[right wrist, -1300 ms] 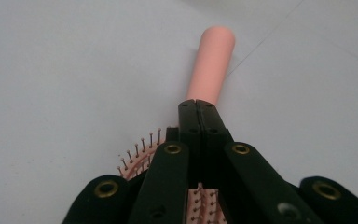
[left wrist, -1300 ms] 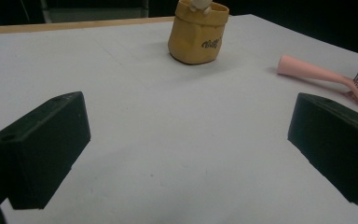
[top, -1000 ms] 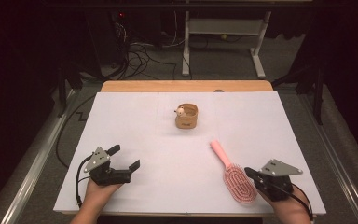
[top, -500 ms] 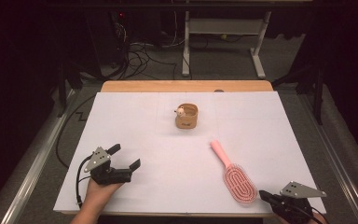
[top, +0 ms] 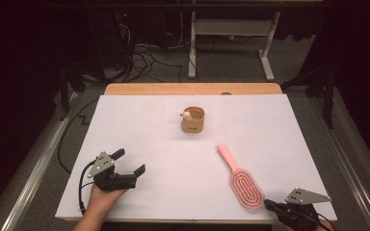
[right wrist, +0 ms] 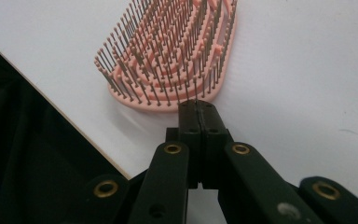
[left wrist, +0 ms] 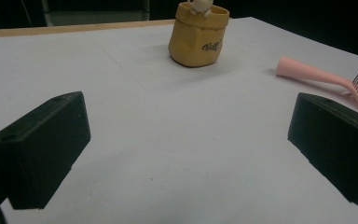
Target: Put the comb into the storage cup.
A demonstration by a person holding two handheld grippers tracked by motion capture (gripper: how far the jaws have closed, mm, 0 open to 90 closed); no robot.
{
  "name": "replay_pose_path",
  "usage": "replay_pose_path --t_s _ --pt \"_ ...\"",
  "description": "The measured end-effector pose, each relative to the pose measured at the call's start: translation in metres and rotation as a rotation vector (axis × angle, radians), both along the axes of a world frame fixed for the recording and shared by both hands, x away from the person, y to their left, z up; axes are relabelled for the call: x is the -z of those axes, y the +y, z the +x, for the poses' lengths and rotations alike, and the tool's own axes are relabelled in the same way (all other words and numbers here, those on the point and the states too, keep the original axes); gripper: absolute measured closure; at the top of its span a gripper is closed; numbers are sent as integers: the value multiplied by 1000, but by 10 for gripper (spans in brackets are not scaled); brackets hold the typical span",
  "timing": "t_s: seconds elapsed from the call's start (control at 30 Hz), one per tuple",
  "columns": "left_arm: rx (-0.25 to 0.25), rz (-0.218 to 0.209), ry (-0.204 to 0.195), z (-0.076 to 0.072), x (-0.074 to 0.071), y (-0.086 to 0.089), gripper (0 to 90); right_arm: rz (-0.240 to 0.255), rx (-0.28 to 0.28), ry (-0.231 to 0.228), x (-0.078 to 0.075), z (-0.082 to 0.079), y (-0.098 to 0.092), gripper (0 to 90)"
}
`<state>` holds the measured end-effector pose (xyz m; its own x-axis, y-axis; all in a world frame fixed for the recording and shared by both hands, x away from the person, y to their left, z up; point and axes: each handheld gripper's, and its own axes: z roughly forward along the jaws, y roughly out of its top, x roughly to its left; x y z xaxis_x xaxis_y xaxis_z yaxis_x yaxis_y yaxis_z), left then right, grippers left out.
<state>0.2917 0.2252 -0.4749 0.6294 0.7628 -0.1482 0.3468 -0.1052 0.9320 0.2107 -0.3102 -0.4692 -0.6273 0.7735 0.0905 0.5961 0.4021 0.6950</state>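
Two grippers sit low on a big white table, one at each near corner. The table is the biggest thing here. All places below are told from the brush.

The pink brush lies flat on the table with its bristles up. Its handle points away from the person, toward the far side.

The right gripper is just beside the round end of the brush, at the table's near edge. Its jaws are pressed together with nothing between them. The tips are very close to the bristles; I cannot tell if they touch.

The left gripper is far to the left of the brush. Its jaws are spread wide and hold nothing.

A small yellow pot stands beyond the handle end, well apart from the brush.
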Motion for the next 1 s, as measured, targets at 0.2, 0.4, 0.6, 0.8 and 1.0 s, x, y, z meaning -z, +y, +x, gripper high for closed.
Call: replay_pose_path --t_s 0.2,0.4,0.6,0.8,1.0 --pt "0 2 1 0 0 0 0 1 0 -2 1 8 7 900" --pt "-2 0 1 -1 0 0 0 -4 8 -3 3 18 13 900" --pt "-1 3 -1 -1 0 1 0 -3 -1 -5 3 28 22 900" --pt "-1 7 1 -1 0 1 0 19 29 -102 -14 26 29 900" --pt "-1 7 0 -2 0 0 0 74 -120 -156 -28 9 68 900"
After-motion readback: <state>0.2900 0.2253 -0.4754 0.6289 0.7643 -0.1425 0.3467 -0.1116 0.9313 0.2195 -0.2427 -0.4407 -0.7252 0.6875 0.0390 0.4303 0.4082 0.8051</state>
